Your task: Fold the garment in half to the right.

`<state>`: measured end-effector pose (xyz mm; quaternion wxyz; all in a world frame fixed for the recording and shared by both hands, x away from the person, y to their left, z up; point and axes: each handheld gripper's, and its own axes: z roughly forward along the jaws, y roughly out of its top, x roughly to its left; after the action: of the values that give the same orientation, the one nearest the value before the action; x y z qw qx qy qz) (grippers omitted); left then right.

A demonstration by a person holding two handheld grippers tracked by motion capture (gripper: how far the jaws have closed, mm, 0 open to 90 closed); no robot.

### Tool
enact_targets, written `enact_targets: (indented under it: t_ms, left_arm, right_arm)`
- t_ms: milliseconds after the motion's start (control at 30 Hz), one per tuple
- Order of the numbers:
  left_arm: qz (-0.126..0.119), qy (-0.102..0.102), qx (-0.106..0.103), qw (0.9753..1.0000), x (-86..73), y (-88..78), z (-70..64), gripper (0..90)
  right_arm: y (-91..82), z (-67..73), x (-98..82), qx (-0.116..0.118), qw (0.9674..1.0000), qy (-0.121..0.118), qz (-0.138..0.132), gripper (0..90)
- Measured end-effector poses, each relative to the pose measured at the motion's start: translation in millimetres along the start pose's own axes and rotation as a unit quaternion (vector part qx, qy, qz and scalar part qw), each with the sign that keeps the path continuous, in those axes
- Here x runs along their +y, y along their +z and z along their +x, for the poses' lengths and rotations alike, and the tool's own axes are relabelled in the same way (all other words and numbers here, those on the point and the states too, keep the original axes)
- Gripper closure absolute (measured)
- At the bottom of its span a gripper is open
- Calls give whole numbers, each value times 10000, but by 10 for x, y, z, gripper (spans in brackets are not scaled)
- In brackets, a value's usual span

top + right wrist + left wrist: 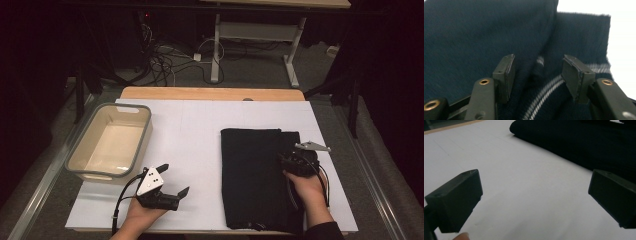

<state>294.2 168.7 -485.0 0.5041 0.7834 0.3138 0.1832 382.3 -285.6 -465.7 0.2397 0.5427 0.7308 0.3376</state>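
- A beige plastic tub (110, 142) with a grey rim sits at the far left of the white table (195, 135), with nothing inside it.
- Just in front of the tub's near right corner, the left gripper (175, 180) rests low over the bare table surface in the person's left hand (142, 214). Its jaws stand wide apart with nothing between them. In the left gripper view they frame white table, with the dark cloth beyond.
- Right of centre lies a folded dark garment (252, 175), flat on the table and reaching from mid-table to the near edge. It is well apart from the tub and from the left gripper.
- In the right gripper view the garment (474, 37) shows as dark knit with pale stripes (544, 100) curving along a ribbed band.
- The right gripper (296, 159) hovers over the garment's right part, held by the person's right hand (307, 187). Its jaws are partly apart and press on nothing, though a raised fold of the cloth lies in the gap between them.
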Motion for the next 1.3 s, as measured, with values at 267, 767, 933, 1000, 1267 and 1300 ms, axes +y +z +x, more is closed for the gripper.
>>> enact_targets:
  t_ms: [267,767,933,1000,1267,1300]
  left_arm:
    - [-25,-26,-11,10000,-2,-4,4,0]
    - [-13,0,-10,10000,-1,-1,0,0]
    - [3,13,6,10000,0,1,-3,0]
    - [9,17,4,10000,0,-1,0,0]
    - [26,45,45,10000,2,5,-13,0]
    - [27,45,44,10000,2,5,-12,0]
  right_arm:
    - [-2,40,-65,85,9997,-232,-79,584]
    - [9,64,-9,-40,9993,-355,-146,535]
    - [38,118,48,-186,9979,-609,-146,557]
    - [53,120,46,-173,9984,-525,-68,544]
    - [37,104,7,256,9995,-201,62,713]
    - [35,119,3,267,9993,-242,42,754]
